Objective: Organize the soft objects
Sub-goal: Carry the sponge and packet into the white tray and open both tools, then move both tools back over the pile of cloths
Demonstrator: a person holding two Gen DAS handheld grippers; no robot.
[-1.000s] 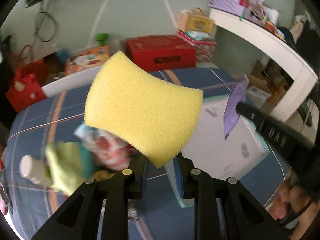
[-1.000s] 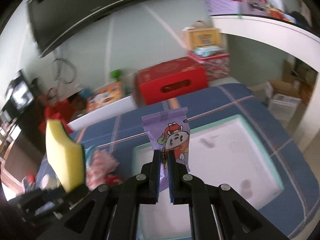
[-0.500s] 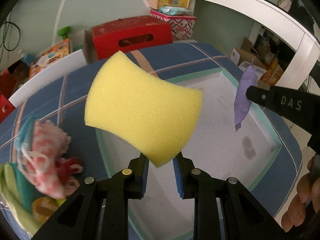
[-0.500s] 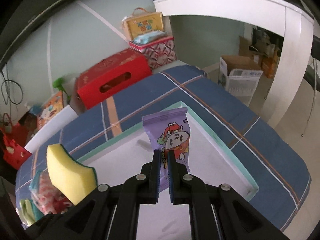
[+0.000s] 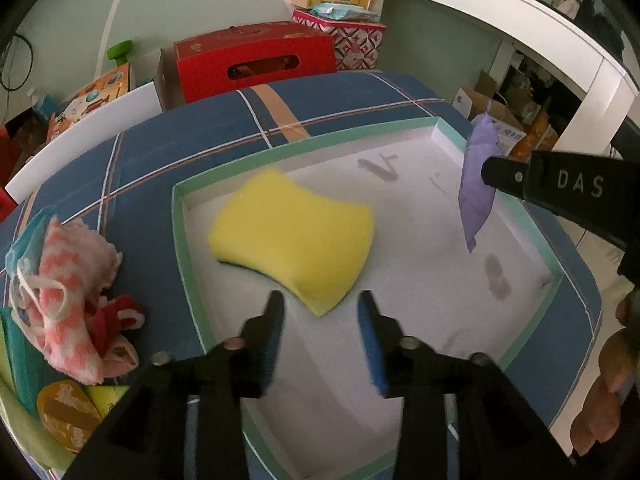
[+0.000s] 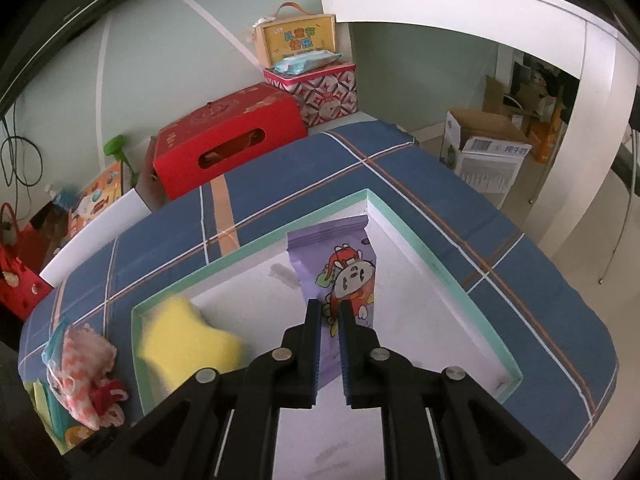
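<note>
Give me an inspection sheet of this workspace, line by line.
Surface: blue plaid cloth under a shallow white tray with a green rim.
Job's things: yellow sponge inside the tray, blurred; purple snack packet over the tray's far corner.
Clutter: pink-and-white cloth heaped left of the tray, other small items beneath it.
Grippers: left gripper opening, sponge clear of its fingers; right gripper opening, packet between its fingers.
Cables: black loop on the wall at left.
Surroundings: red box, cardboard box, white desk.
</note>
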